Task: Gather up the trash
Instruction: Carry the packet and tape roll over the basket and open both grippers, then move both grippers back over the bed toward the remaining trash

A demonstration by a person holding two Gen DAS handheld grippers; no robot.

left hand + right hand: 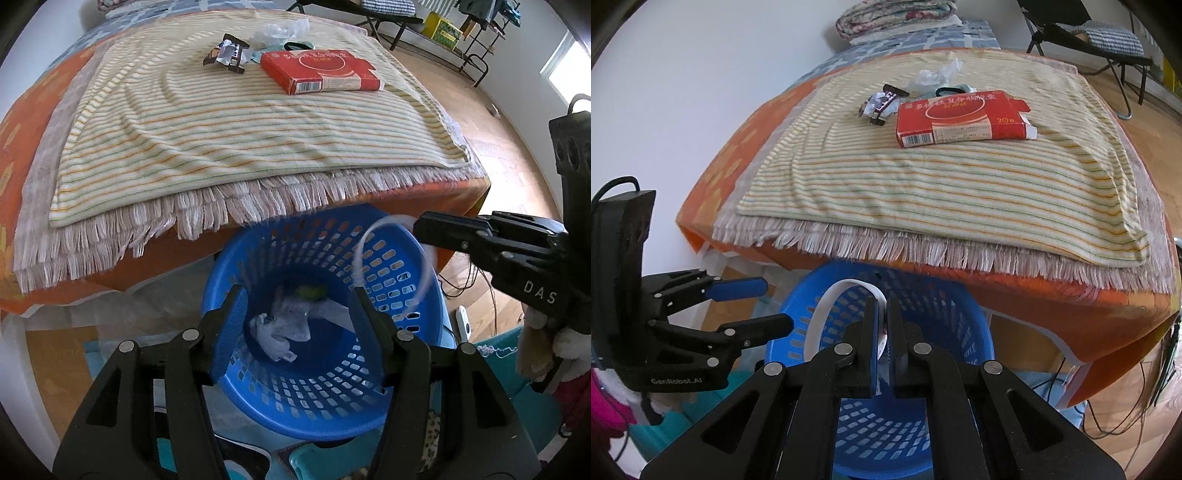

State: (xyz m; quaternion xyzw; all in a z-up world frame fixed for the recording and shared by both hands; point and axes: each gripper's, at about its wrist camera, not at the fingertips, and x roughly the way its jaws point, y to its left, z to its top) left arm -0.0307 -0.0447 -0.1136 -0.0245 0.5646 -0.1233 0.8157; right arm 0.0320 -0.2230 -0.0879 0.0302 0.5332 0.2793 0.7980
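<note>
Right gripper (882, 325) over blue perforated plastic basket (417, 354), fingers (870, 332) pressed nearly together, pinching a clear curved plastic strip (827, 306) that loops up and left of the tips and hangs over the basket mouth. Same strip (391, 240) seen from the left wrist camera, arcing from the right gripper's tips (419, 229) down toward the basket's inner wall

Left gripper (297, 325) just above the basket rim, fingers (231, 332) spread wide, holding nothing. Between them, down at the basket bottom: crumpled white paper (275, 338), a clear plastic scrap beside it, something small and yellow-green (312, 291) farther in, too blurred to identify

Beyond both sets of fingers, above the basket: fringed striped cream blanket (942, 184) on an orange-covered bed (731, 155). Lying on the blanket, well ahead of the fingertips: flat red cardboard box with barcode (964, 118), torn dark candy wrapper (882, 101) just left of it, crumpled clear plastic bag (936, 75) behind both

Basket standing below the bed's edge, partly under the fringe
</note>
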